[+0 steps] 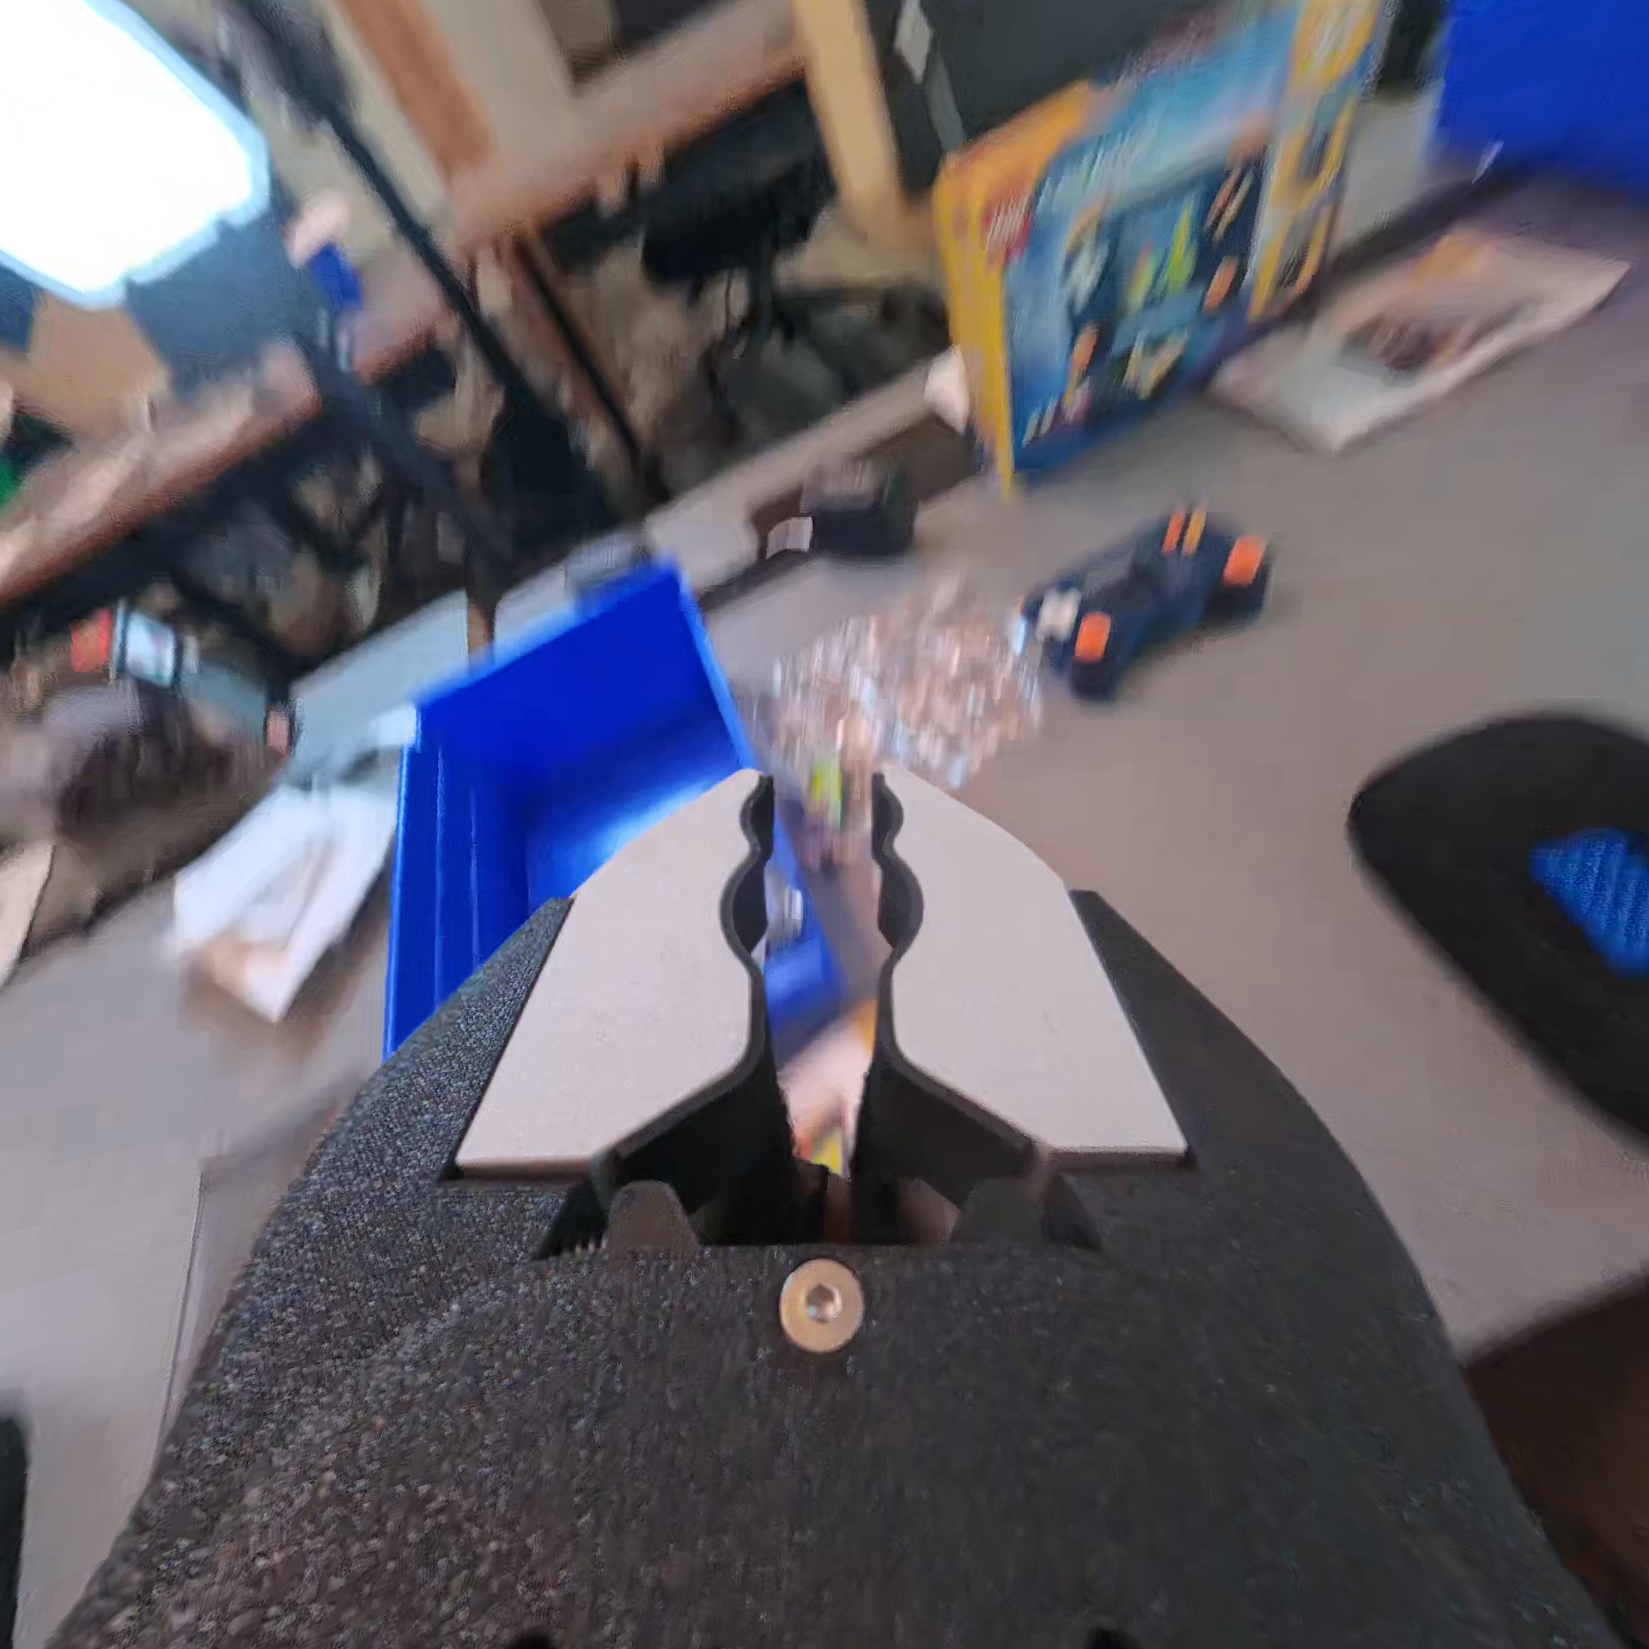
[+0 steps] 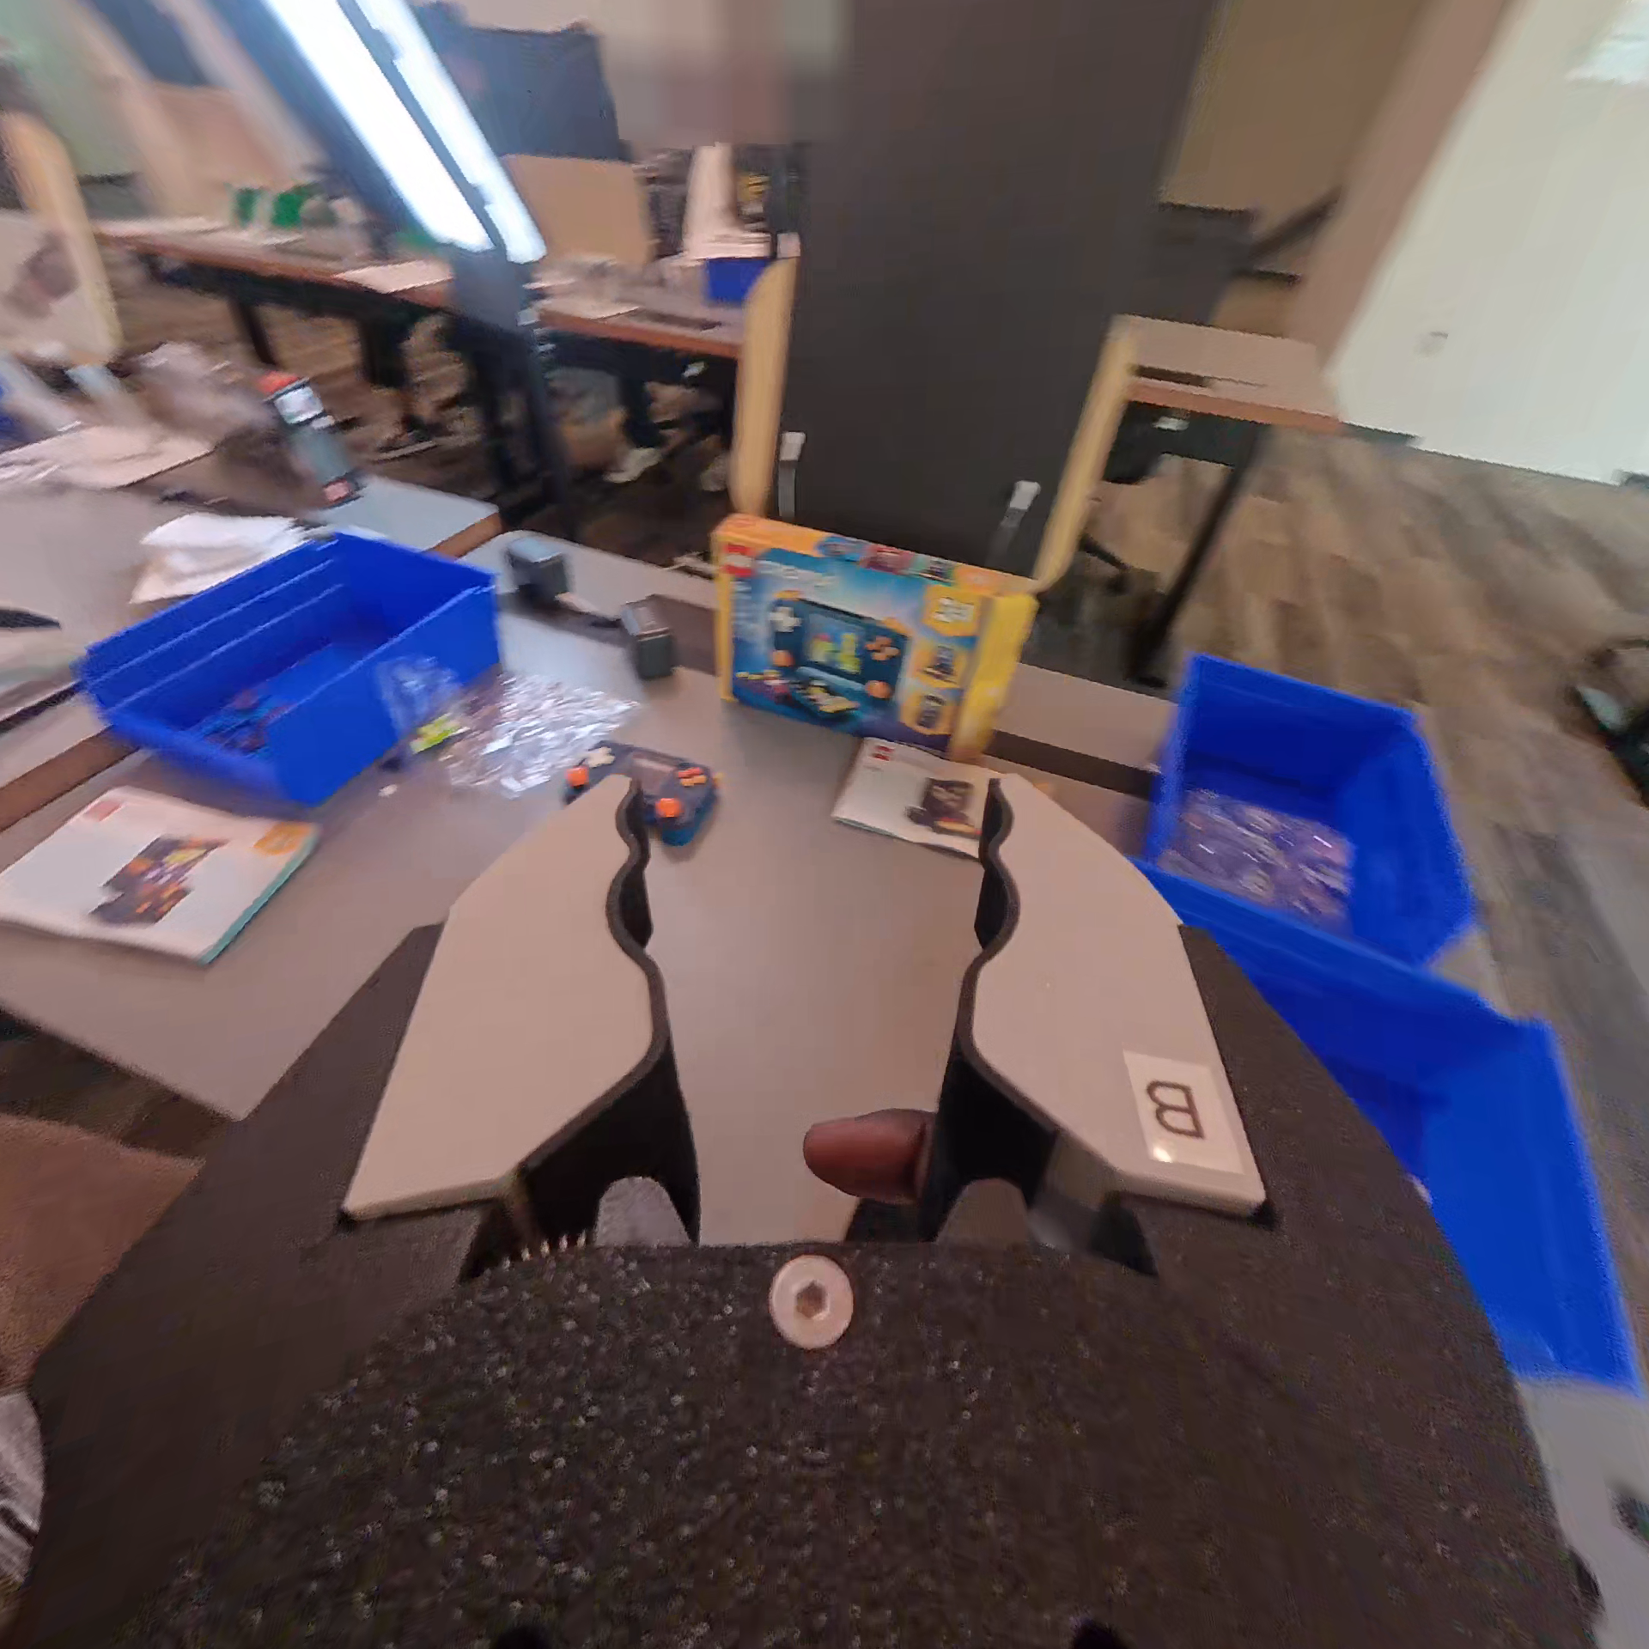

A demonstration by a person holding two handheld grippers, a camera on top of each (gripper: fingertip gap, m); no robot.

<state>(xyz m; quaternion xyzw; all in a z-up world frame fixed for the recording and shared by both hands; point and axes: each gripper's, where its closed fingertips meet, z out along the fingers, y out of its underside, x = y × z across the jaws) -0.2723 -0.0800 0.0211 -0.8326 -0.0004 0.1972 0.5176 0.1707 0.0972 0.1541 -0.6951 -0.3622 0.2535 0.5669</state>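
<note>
Left wrist view: I see left gripper (image 1: 819, 807) jaws near-closed over blue bin (image 1: 553, 803), empty; right gripper (image 2: 810, 807) jaws spread above tabletop (image 2: 803, 937).

Left hand-held gripper (image 1: 819, 785) nearly closed above blue bin (image 1: 553, 785), crinkled clear bag (image 1: 901, 687) beyond, all blurred

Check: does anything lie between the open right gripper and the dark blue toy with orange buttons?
Nothing visible does. The toy sits just past one fingertip of the right gripper, partly hidden behind it, on the bare grey table. Crumpled clear plastic lies off to the side.
</note>
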